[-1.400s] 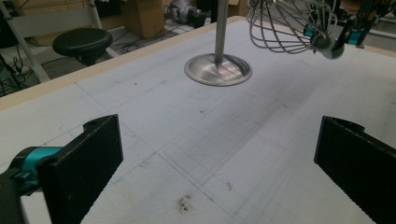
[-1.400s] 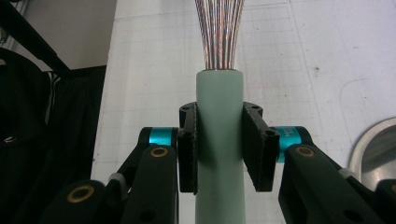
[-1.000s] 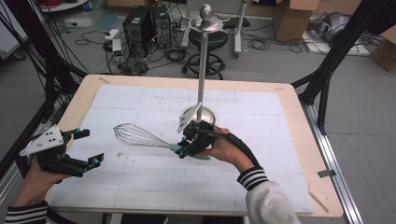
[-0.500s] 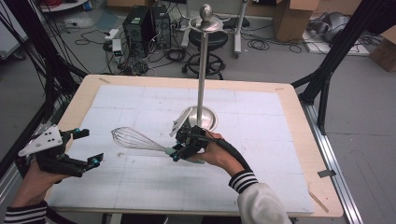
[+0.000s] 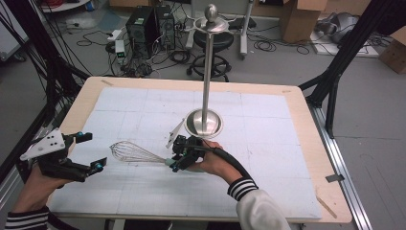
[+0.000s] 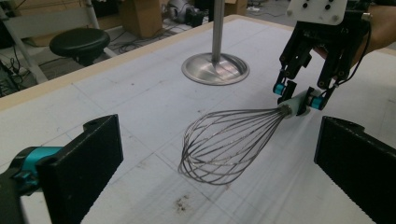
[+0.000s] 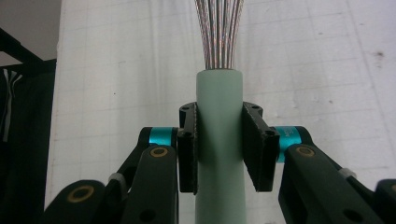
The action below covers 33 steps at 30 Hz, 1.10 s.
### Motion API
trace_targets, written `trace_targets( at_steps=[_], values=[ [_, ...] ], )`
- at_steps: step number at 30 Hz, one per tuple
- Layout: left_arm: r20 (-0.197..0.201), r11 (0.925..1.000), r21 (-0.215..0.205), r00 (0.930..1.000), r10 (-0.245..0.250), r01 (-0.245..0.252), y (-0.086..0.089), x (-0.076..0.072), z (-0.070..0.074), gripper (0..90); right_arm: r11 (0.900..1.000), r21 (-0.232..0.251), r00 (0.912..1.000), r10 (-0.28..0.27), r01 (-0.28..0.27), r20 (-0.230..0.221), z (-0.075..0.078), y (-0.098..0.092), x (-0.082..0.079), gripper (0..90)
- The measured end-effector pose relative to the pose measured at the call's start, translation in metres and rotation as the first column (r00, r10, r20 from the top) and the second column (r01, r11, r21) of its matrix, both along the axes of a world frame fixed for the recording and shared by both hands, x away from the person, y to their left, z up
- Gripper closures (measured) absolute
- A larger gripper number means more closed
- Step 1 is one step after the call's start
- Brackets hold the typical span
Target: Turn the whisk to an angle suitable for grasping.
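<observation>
The right gripper [image 5: 173, 162] sits near the middle of the table in the high view, its jaws pointing left and clamped from both sides on a pale green handle [image 7: 219, 140], pads pressed flat against it. The right hand [image 5: 213, 163] wraps the gripper's body from behind, and a black cable runs back along the wrist to a striped cuff. The left gripper [image 5: 91, 152] rests at the table's left edge, jaws spread wide with nothing between them. The left hand [image 5: 40, 179] grips it from below, apparently resting low on the table, though that contact is hard to tell.
</observation>
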State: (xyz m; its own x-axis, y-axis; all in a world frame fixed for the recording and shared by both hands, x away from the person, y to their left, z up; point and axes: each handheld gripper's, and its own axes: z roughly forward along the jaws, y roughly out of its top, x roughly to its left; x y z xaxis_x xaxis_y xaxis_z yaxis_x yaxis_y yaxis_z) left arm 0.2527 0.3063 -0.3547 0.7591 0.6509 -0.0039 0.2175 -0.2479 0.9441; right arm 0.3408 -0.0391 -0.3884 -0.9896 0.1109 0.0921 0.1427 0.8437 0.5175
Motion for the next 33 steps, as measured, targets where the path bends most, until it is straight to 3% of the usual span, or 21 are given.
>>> trace_targets(
  at_steps=[7, 18, 25, 33],
  values=[
    [-0.002, 1.0, 0.002, 1.0, -0.002, 0.002, -0.001, 0.001, -0.001, 1.7, 0.999, -0.016, 0.9993, 0.028, -0.028, 0.026, -0.007, 0.009, -0.001, 69.5],
    [-0.007, 1.0, 0.004, 1.0, -0.003, 0.003, -0.002, 0.001, -0.002, 1.7, 0.995, -0.087, 0.9973, 0.047, -0.042, 0.056, -0.015, 0.015, -0.006, 68.8],
    [-0.008, 1.0, 0.002, 1.0, -0.003, 0.003, -0.001, 0.001, -0.002, 1.7, 0.996, -0.07, 0.9966, 0.052, -0.047, 0.064, -0.015, 0.015, -0.007, 67.4],
    [-0.007, 1.0, 0.001, 1.0, -0.004, 0.004, -0.001, 0.001, -0.002, 1.7, 0.999, -0.018, 0.9976, 0.038, -0.037, 0.057, -0.007, 0.01, -0.006, 54.7]
  ],
)
